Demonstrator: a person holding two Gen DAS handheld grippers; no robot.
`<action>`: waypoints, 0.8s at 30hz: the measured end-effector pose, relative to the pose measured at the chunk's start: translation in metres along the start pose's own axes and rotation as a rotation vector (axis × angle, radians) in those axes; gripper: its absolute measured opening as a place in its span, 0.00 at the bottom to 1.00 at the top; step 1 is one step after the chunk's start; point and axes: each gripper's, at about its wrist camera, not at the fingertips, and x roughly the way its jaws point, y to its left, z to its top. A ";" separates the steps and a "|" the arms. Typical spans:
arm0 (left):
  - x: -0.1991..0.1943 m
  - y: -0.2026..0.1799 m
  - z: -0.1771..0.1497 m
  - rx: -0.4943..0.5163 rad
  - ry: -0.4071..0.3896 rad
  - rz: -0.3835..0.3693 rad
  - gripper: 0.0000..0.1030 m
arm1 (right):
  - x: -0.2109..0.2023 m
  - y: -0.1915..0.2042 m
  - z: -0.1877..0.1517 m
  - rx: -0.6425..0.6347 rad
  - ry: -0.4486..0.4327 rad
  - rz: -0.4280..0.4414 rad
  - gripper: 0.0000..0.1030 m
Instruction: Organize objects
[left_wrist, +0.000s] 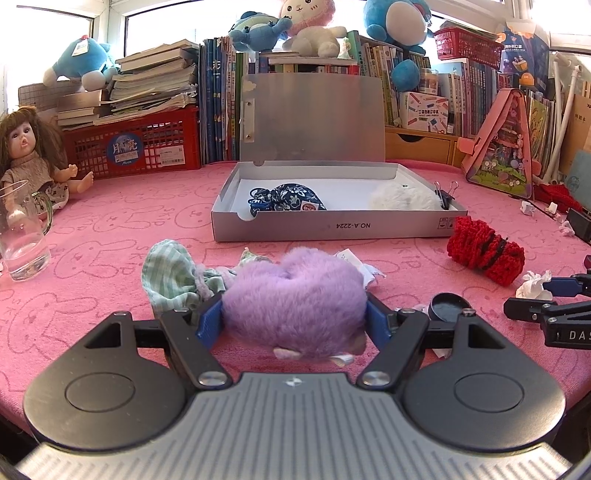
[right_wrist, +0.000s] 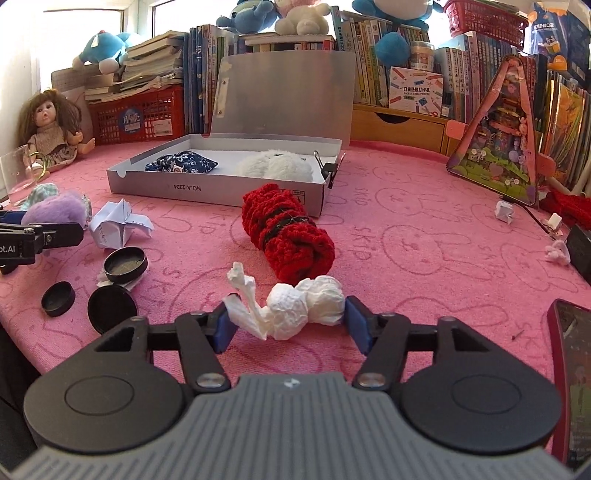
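Left hand-held gripper (left_wrist: 295, 317) pinched purple plush (left_wrist: 295, 295); right hand-held gripper (right_wrist: 286, 319) spread round crumpled tissue (right_wrist: 299, 306), w/ pads barely touching. Better: lift plush clear, drop into far grey box (left_wrist: 332, 225).

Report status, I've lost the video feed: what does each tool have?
Left tool clamped on purple plush. Right tool open, straddling crumpled tissue. Open grey box ahead; red knit roll lies before it.

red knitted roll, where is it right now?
The red knitted roll lies on the pink cloth just outside the grey box, at its front right corner, beyond the crumpled tissue.
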 end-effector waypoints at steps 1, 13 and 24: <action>-0.001 0.000 0.000 -0.005 -0.005 0.000 0.77 | -0.001 0.000 0.000 0.012 -0.005 -0.012 0.50; -0.011 0.002 0.028 -0.015 -0.090 -0.033 0.76 | -0.024 0.007 0.031 0.047 -0.104 0.004 0.45; 0.006 0.025 0.088 -0.041 -0.131 -0.049 0.76 | -0.002 0.011 0.078 0.069 -0.128 0.017 0.46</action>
